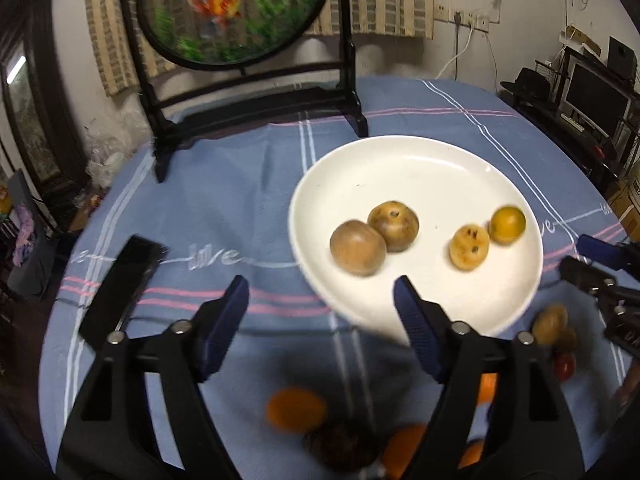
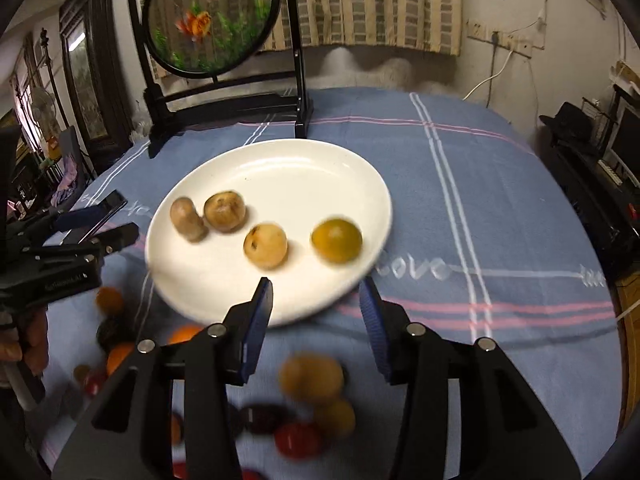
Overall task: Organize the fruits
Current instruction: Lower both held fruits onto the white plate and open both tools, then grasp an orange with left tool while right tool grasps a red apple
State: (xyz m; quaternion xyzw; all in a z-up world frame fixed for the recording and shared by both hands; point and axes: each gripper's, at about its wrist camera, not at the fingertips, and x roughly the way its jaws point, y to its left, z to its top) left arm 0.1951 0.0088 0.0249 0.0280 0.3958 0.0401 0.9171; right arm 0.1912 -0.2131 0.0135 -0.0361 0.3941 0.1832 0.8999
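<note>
**Small round fruit, loose below both claws, a plate half filled beyond**

Nearest the cameras, under the two grippers, the unsorted fruit lies loose on the blue checked tablecloth (image 2: 500, 200). In the right wrist view the right gripper (image 2: 316, 296) has its blue-padded jaws spread wide with nothing between them, and directly below sit a blurred yellow-orange round fruit (image 2: 311, 378), a small red glossy fruit (image 2: 298, 440) and a dark oblong one (image 2: 264, 418), close together. The left gripper (image 1: 320, 300) likewise stands open and empty; beneath it lie a blurred orange round fruit (image 1: 296, 408) and a dark rough-skinned fruit (image 1: 340, 446).

Judging by size and skin, these pieces are light and fairly firm, but smooth and round, so they will likely roll or squirt out of a pinch. The best hold is probably across the widest part, pads level on either side, with gentle pressure; the glossy red one looks the most easily bruised.

Farther on, the white round ceramic plate (image 2: 280, 160) holds four fruits: two brown speckled ones (image 2: 224, 210) touching, a pale yellow spotted one (image 2: 265, 245), and a yellow-green round one (image 2: 336, 240) apart near the rim. Much of the plate is bare.

Beyond it stands a black-framed round goldfish screen (image 2: 212, 20).
</note>
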